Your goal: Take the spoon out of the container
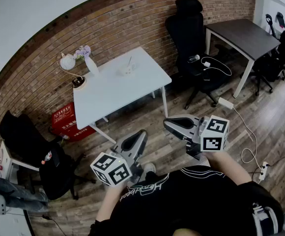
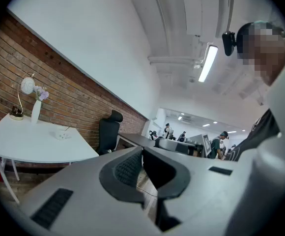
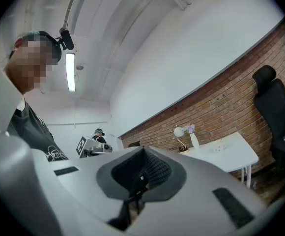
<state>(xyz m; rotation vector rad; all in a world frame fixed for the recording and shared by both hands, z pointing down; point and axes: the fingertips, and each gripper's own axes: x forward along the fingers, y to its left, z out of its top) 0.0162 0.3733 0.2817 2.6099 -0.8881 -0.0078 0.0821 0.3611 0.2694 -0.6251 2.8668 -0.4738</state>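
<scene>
We stand back from the white desk (image 1: 132, 90) with both tools held close to the body, so the step in hand looks like the approach. The left gripper (image 1: 141, 134) has its fingers pressed together with nothing between them, and the right gripper (image 1: 168, 124) is likewise fully closed and empty.

The container (image 1: 127, 72), a small pale dish, sits on the desk well ahead of both sets of fingers, roughly in line with where the left fingers point and off to the left of the right fingers. The spoon (image 1: 129, 63) stands in it, well apart from either tool.

To do this well, we would step in, spread one pair of fingers before reaching the dish, and come down on the exposed handle from above, with the other tool ready to steady the container if it looks light.

The spoon's long axis runs close to upright, leaning slightly. Its handle points up and out of the container, and its bowl end is hidden inside. Finer detail is too small to tell.
</scene>
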